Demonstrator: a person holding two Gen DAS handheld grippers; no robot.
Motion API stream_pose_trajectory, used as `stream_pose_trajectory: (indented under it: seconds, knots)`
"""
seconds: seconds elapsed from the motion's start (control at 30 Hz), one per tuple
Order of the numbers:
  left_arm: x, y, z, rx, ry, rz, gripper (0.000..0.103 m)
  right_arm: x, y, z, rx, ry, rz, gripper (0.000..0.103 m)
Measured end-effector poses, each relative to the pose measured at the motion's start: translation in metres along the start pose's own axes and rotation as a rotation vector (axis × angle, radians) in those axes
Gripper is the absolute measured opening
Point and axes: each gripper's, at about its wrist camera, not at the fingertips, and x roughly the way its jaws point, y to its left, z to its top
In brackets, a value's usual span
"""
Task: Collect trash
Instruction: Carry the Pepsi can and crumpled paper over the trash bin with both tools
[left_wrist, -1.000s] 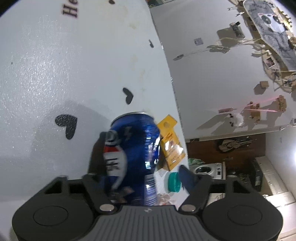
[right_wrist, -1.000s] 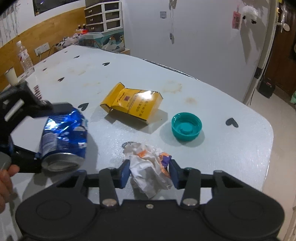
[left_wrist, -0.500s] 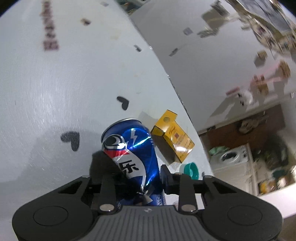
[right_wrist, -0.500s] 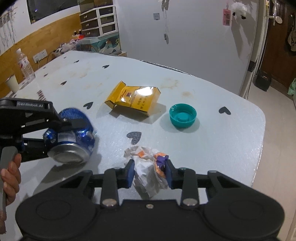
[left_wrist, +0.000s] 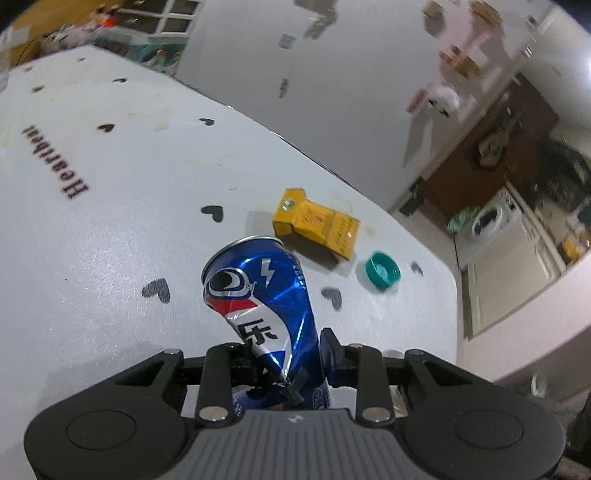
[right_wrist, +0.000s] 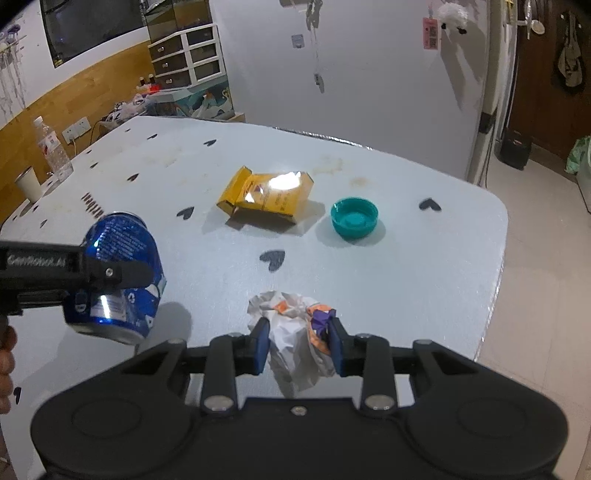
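Note:
My left gripper (left_wrist: 284, 354) is shut on a dented blue soda can (left_wrist: 262, 295) and holds it above the white table (left_wrist: 92, 221). The can (right_wrist: 118, 280) and the left gripper (right_wrist: 74, 266) also show at the left of the right wrist view. My right gripper (right_wrist: 297, 343) is shut on a crumpled white paper wad (right_wrist: 295, 332) with orange and purple print, lifted off the table. A yellow carton (right_wrist: 267, 199) and a teal cap (right_wrist: 354, 221) lie on the table beyond; both show in the left wrist view, carton (left_wrist: 317, 225) and cap (left_wrist: 382, 274).
A white table (right_wrist: 424, 266) with black heart marks ends at a rounded edge on the right, above a tiled floor (right_wrist: 535, 332). A water bottle (right_wrist: 51, 151) and a paper cup (right_wrist: 27, 182) stand at the far left. A white wall (right_wrist: 369, 92) rises behind.
Both grippers have risen from the table with their loads. The left gripper closed on the can, which now stands more upright. The paper wad has left the surface.

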Motion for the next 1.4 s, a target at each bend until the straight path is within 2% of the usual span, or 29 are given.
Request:
stream_pose_trajectory:
  seconds: [0.27,0.3,0.57,0.73,0.93,1.1,1.4]
  knots:
    - [-0.021,-0.009,-0.027,0.069,0.025,0.000,0.031,-0.004,0.000,-0.035,0.031,0.093,0.010,0.036]
    - [-0.023,-0.009,-0.030,0.071,0.029,0.001,0.031,-0.005,0.000,-0.038,0.029,0.083,0.010,0.037]
    - [-0.035,-0.012,-0.040,0.118,0.041,0.033,0.031,0.005,0.002,-0.044,0.011,0.119,0.008,0.043]
    - [-0.039,-0.015,-0.045,0.181,0.046,0.075,0.032,-0.001,0.000,-0.045,0.030,0.119,0.004,0.035]
    - [-0.044,-0.022,-0.047,0.228,0.047,0.098,0.032,-0.031,0.002,-0.040,0.039,0.064,-0.016,0.034]
    - [-0.051,-0.028,-0.049,0.243,0.041,0.085,0.032,-0.057,0.003,-0.039,0.043,0.021,-0.041,0.034]
    - [-0.059,-0.045,-0.057,0.304,0.032,0.083,0.032,-0.099,-0.006,-0.052,0.097,-0.032,-0.111,0.034]
